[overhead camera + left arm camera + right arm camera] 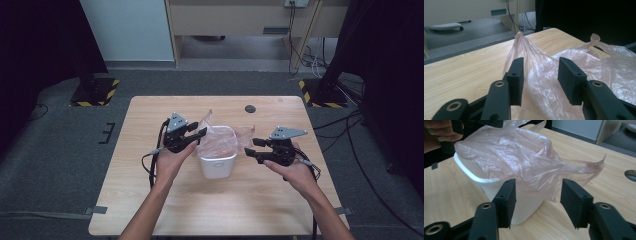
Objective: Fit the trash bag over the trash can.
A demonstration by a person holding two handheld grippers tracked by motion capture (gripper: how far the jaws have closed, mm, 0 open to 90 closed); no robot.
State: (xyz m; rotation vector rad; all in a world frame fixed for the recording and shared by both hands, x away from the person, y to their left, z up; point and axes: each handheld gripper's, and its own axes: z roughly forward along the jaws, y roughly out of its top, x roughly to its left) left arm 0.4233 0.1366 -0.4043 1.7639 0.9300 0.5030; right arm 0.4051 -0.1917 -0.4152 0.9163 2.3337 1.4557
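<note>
A small white bin (218,165) (499,185) stands in the middle of the wooden table (150,200). A thin pink plastic bag (218,139) (574,60) (519,157) lies crumpled in and over its mouth, its handles sticking out to the back and right. My left gripper (198,134) (540,80) is open just left of the bin, its jaws on either side of a fold of the bag without pinching it. Just right of the bin, my right gripper (254,149) (537,205) is open and faces the bin's wall and the bag's hanging edge.
A dark round hole (250,108) (631,174) sits in the tabletop behind the bin. Black stand bases with yellow-striped edges (95,92) rest on the floor at both far corners. Cables (345,125) run over the floor at right.
</note>
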